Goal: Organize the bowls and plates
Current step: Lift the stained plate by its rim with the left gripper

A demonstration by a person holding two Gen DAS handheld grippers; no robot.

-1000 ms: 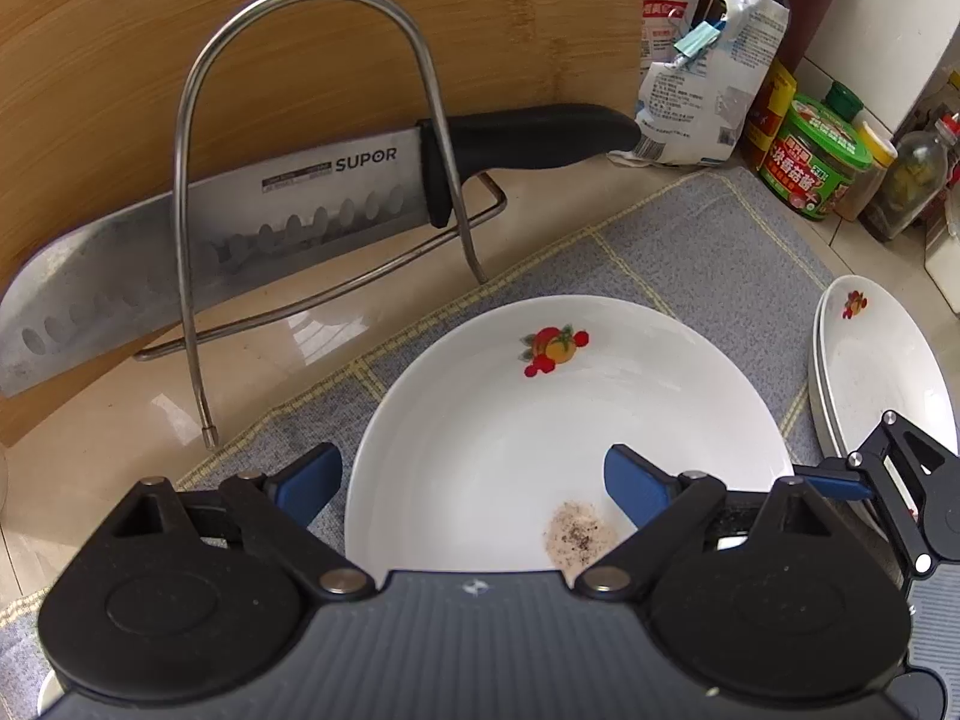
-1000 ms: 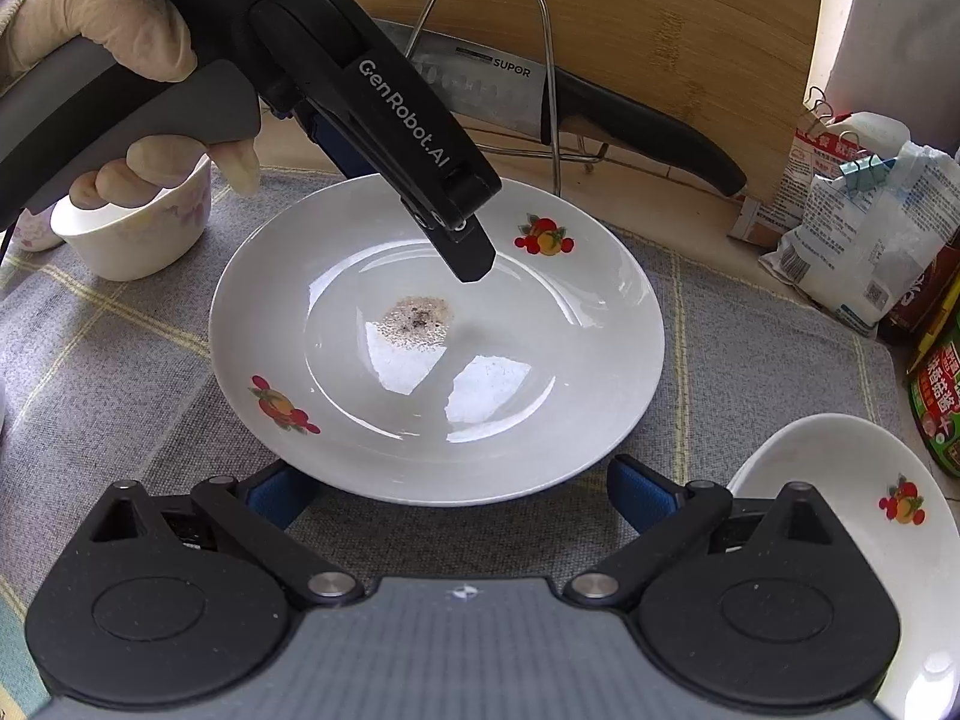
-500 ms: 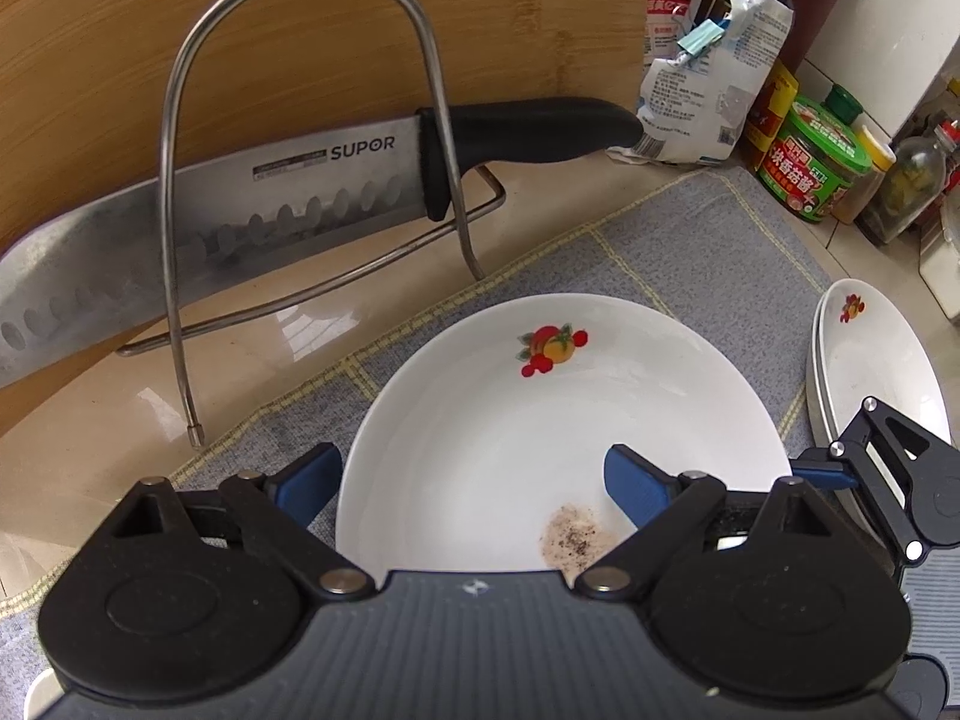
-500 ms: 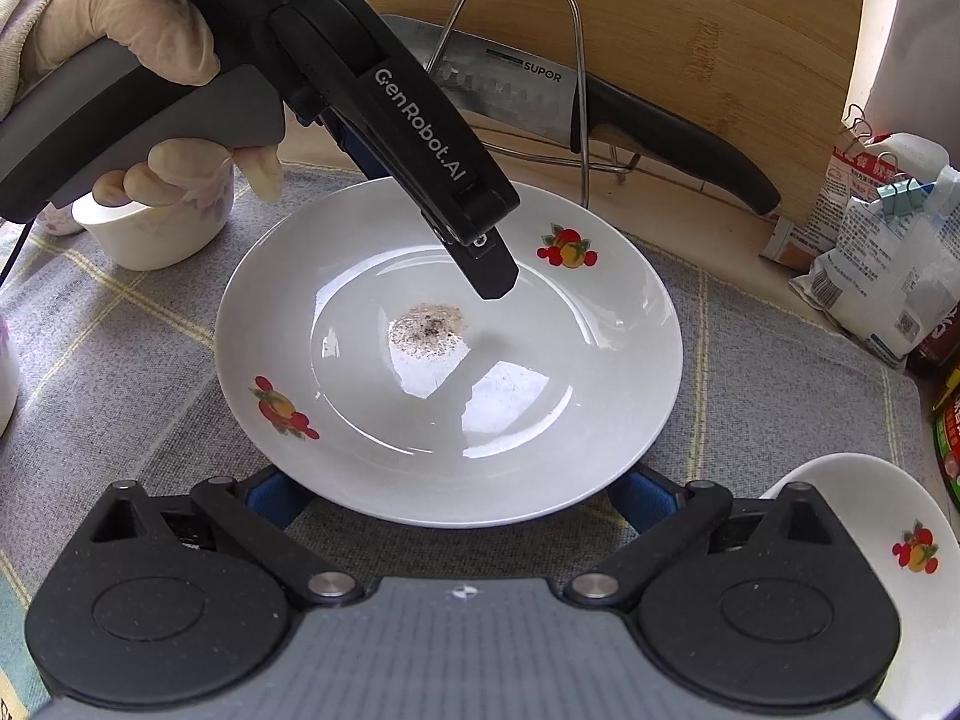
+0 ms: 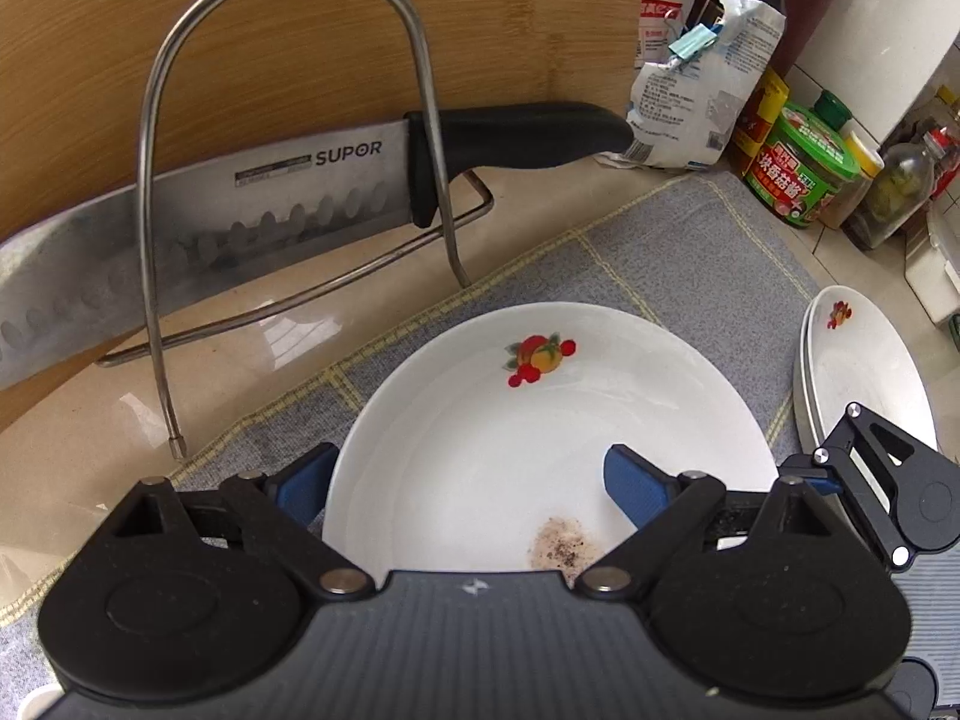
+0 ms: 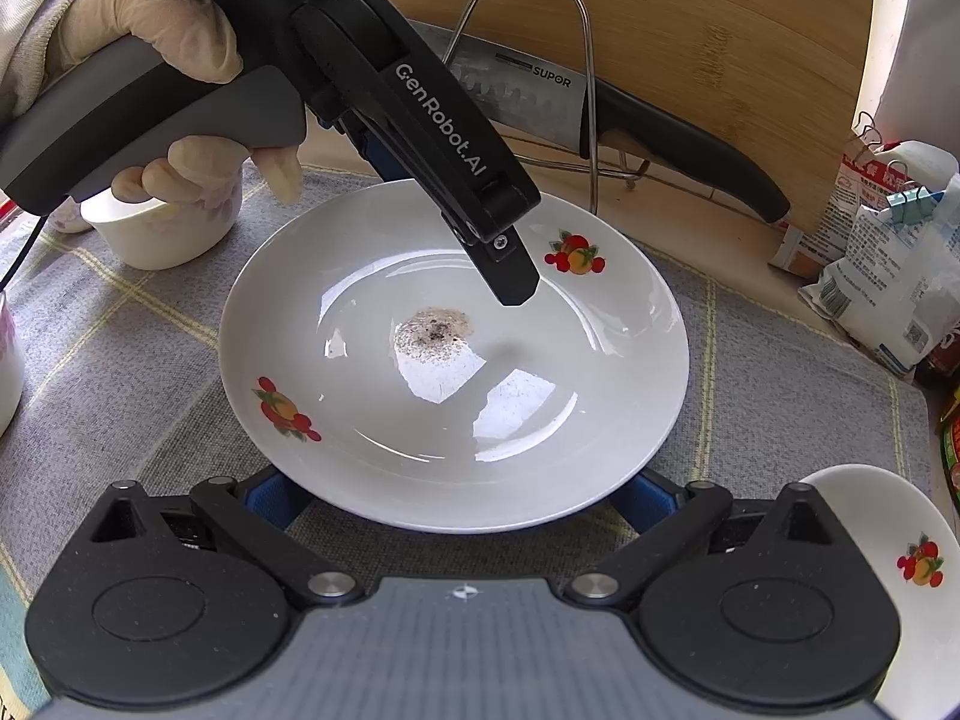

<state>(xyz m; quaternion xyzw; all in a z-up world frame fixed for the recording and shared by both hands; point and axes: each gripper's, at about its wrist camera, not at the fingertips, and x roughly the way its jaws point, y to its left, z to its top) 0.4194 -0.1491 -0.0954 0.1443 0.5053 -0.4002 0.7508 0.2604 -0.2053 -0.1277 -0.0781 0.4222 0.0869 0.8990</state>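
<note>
A white plate (image 5: 540,438) with fruit prints and a patch of pepper-like specks lies on the grey mat; it also shows in the right wrist view (image 6: 456,360). My left gripper (image 5: 474,480) is open, one finger (image 5: 636,480) above the plate's inside and the other (image 5: 300,480) outside its left rim. My right gripper (image 6: 456,495) is open, its blue fingers (image 6: 273,495) low at the plate's near edge, partly hidden under the rim. A stack of similar plates (image 5: 858,384) lies to the right (image 6: 900,546). A white bowl (image 6: 162,228) sits behind the left hand.
A wire rack (image 5: 288,192) holds a large knife (image 5: 240,210) against a wooden cutting board (image 5: 240,42). Bags, bottles and jars (image 5: 798,168) crowd the back right. A grey checked mat (image 6: 120,372) covers the counter.
The plate sits nearer and slightly higher in both views. My left gripper has shifted right over the plate; my right gripper's fingers have slid under its near rim.
</note>
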